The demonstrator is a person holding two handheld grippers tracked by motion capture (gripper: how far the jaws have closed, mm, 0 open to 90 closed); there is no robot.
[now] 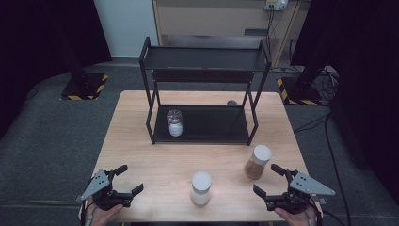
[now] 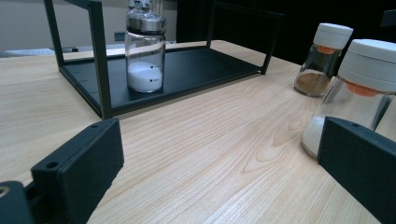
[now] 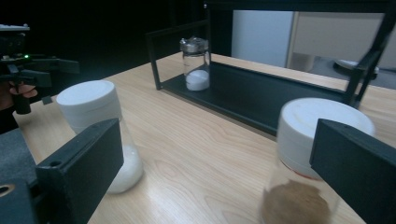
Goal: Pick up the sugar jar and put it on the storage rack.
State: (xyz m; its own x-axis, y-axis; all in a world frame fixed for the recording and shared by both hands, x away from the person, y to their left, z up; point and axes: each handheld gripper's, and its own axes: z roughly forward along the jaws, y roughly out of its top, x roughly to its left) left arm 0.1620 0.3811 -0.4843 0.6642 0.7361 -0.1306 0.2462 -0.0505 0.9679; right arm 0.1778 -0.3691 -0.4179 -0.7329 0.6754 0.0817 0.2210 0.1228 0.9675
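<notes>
A two-tier rack (image 1: pixel 202 89) is set at the far middle of the tabletop (image 1: pixel 141 155). On the rack's lower shelf, toward its left end, a small jar (image 1: pixel 175 123) is stood upright. Before the rack, nearer the front edge, a white-filled jar (image 1: pixel 201 188) is placed, and a brown-filled jar (image 1: pixel 257 162) before the rack's right corner

We take this for a lab: black curtains (image 1: pixel 42 33), hazard-striped stand bases (image 1: pixel 84 87), loose cables (image 1: pixel 329 80), grey carpet (image 1: pixel 51 141).

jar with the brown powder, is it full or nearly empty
Nearly empty: the brown-powder jar has powder in its bottom part, with clear glass above up to the white lid.
</notes>
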